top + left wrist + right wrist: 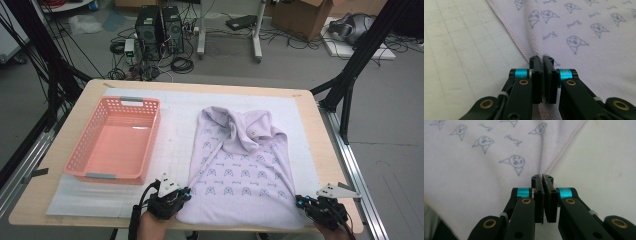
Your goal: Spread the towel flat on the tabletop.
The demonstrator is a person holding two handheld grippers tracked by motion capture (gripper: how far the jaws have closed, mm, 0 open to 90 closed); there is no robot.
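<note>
At the table's near edge, left gripper (183, 194) and right gripper (300, 201) clamp the lilac towel's (245, 170) two near corners beside the pink basket (116, 142); lifting both evenly should keep it taut.

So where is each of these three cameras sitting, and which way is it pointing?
High view: above the table's near side, looking forward and down on the lilac towel and pink basket; both hands enter below.
Left gripper view: on the left gripper, looking along its fingers pinching the towel's hem.
Right gripper view: on the right gripper, likewise clamped on the hem.
Shared: all show the towel.
</note>
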